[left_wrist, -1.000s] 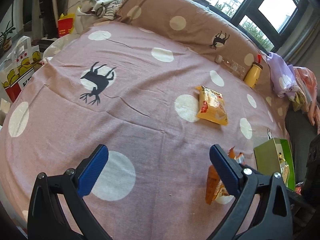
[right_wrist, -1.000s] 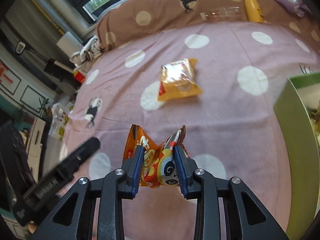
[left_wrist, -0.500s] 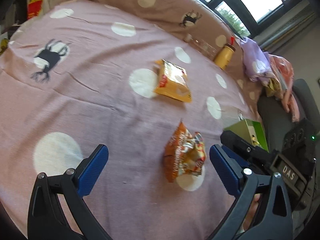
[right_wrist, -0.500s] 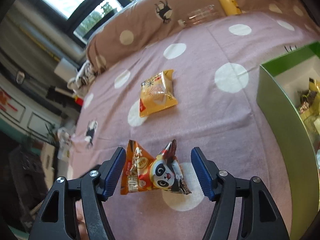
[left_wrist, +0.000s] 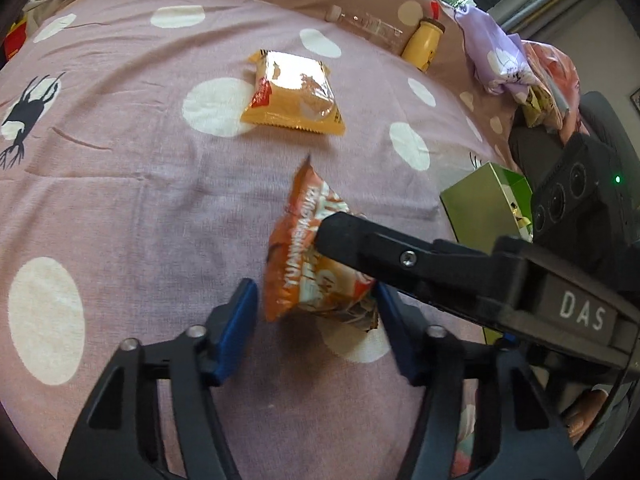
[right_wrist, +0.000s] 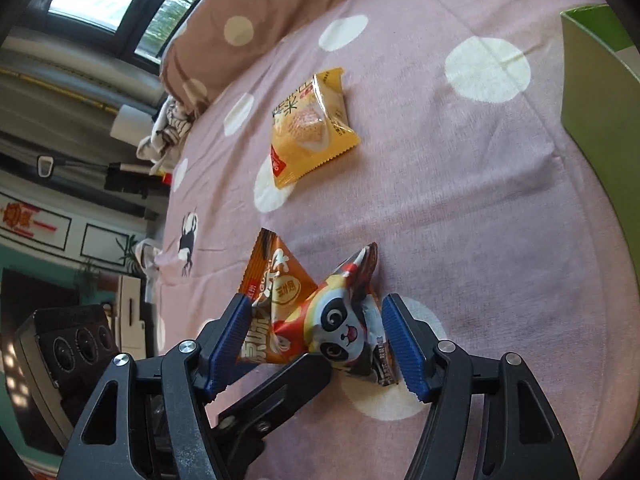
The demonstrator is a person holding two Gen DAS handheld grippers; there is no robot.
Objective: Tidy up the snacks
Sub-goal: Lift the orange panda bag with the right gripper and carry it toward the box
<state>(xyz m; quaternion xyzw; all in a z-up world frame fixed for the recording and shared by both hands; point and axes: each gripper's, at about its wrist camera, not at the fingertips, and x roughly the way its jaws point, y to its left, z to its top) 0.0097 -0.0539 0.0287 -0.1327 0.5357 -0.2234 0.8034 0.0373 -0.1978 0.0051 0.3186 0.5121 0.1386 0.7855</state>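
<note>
panda snack bag (right_wrist: 320, 316): crinkly orange foil pouch with a cartoon panda face, puffy and creased, both ends pinched into points. Sits on the bed toward its near edge, partly over a white dot.
left gripper (left_wrist: 316, 328): jaws are closing in with the panda bag between them. The right-side blue pad looks about touching the bag's crumpled corner, and the left pad has a sliver of gap, so not a real squeeze yet.
right gripper (right_wrist: 316, 344): blue ribbed pads at a middling width, either side of the same bag. Left pad sits right at the bag's edge, right pad is clear of it. Can't call it a grip.
yellow snack bag (left_wrist: 294, 94): flat, shiny, pillow-shaped pack with zigzag-cut ends, lying further up the bed, well apart from the panda one.
green box (left_wrist: 486, 200): matte cardboard, open top, by the bed's right edge.
bedsheet (left_wrist: 132, 200): soft pink woven cotton, big white polka dots, a few black deer prints, lightly wrinkled.
yellow bottle (left_wrist: 424, 42): smooth plastic, red cap, against the far pillow roll.
</note>
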